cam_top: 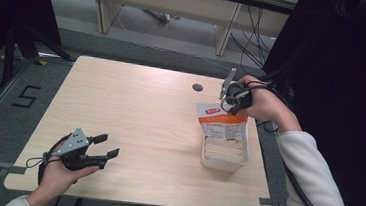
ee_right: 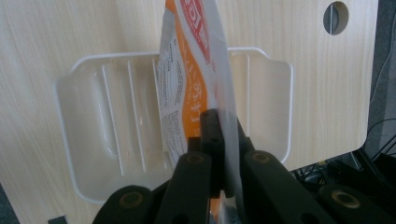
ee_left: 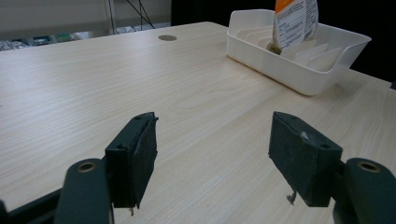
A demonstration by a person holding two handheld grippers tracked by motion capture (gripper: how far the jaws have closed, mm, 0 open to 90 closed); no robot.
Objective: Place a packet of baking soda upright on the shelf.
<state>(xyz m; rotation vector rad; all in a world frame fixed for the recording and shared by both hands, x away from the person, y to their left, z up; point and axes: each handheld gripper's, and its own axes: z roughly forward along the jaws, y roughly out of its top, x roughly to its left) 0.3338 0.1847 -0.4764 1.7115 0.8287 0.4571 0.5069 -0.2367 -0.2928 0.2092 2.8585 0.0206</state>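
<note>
An orange and white pouch (cam_top: pixel 221 122) stands upright in a white ribbed tray (cam_top: pixel 223 159) at the table's right side. My right gripper (cam_top: pixel 229 103) is shut on the pouch's top edge, jaws pointing down; in the right gripper view the pouch (ee_right: pixel 189 70) is pinched between the two black jaws above the tray (ee_right: pixel 88 98). My left gripper (cam_top: pixel 106 145) rests low near the table's front left corner, open, with nothing between its pads (ee_left: pixel 135 156). From there the tray (ee_left: pixel 280 65) and the pouch (ee_left: pixel 294 21) lie far ahead to the right.
The light wooden table (cam_top: pixel 135 114) has a round cable hole (cam_top: pixel 197 87) at its far side, just left of the right hand. Desk legs and cables stand on the floor beyond the table. A dark curtain hangs at the right.
</note>
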